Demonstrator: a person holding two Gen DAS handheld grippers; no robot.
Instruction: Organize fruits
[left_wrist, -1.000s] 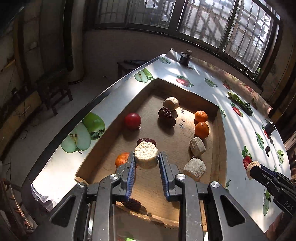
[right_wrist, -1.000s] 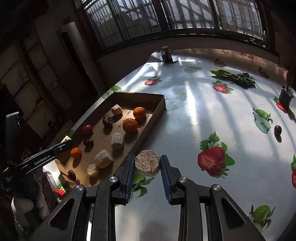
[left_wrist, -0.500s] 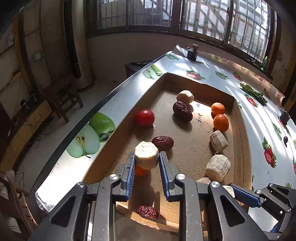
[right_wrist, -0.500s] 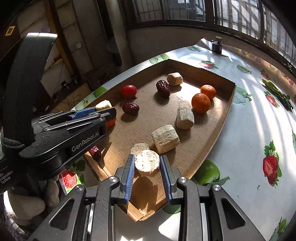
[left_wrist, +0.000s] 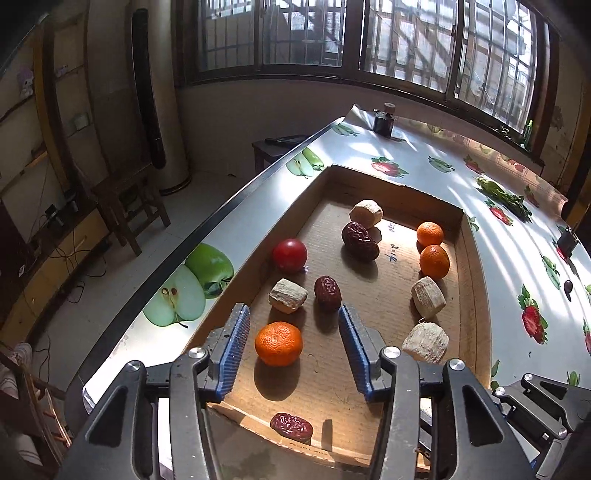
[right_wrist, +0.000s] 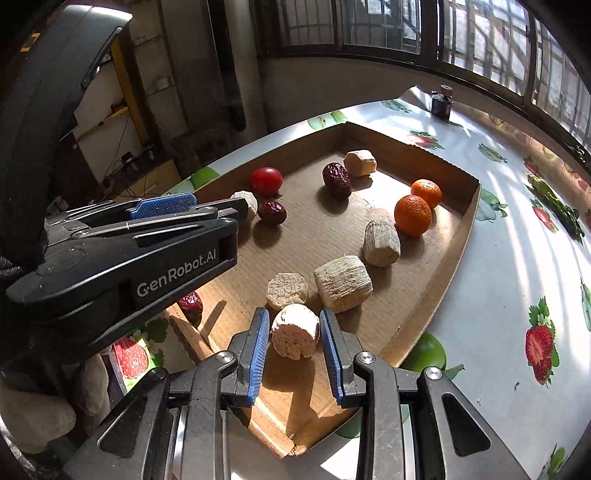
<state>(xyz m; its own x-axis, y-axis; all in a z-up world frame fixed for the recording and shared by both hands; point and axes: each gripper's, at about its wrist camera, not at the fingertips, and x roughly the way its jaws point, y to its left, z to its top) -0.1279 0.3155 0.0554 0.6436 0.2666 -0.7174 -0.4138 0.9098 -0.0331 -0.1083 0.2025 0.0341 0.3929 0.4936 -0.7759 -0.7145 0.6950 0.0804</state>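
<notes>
A shallow cardboard tray (left_wrist: 469, 258) on the table holds oranges, red dates, a red tomato (left_wrist: 290, 254) and several beige sugarcane chunks. My left gripper (left_wrist: 293, 343) is open above the tray's near end, with an orange (left_wrist: 279, 343) between its fingers. A beige chunk (left_wrist: 288, 295) lies just beyond it, next to a date (left_wrist: 327, 293). My right gripper (right_wrist: 293, 339) is shut on a beige chunk (right_wrist: 295, 336), held over the tray's near corner (right_wrist: 432, 280). The left gripper's body (right_wrist: 122, 251) fills the left of the right wrist view.
The table wears a fruit-print cloth (left_wrist: 517, 266). A small dark jar (left_wrist: 384, 118) stands at the far end, and small dark objects (left_wrist: 565, 240) lie at the right. The table edge (left_wrist: 155, 280) drops to the floor on the left. One date (left_wrist: 291, 426) lies on the tray's near flap.
My left gripper opened and released its beige chunk into the tray beside a date. My right gripper moved over the tray's near corner, still holding its chunk.
</notes>
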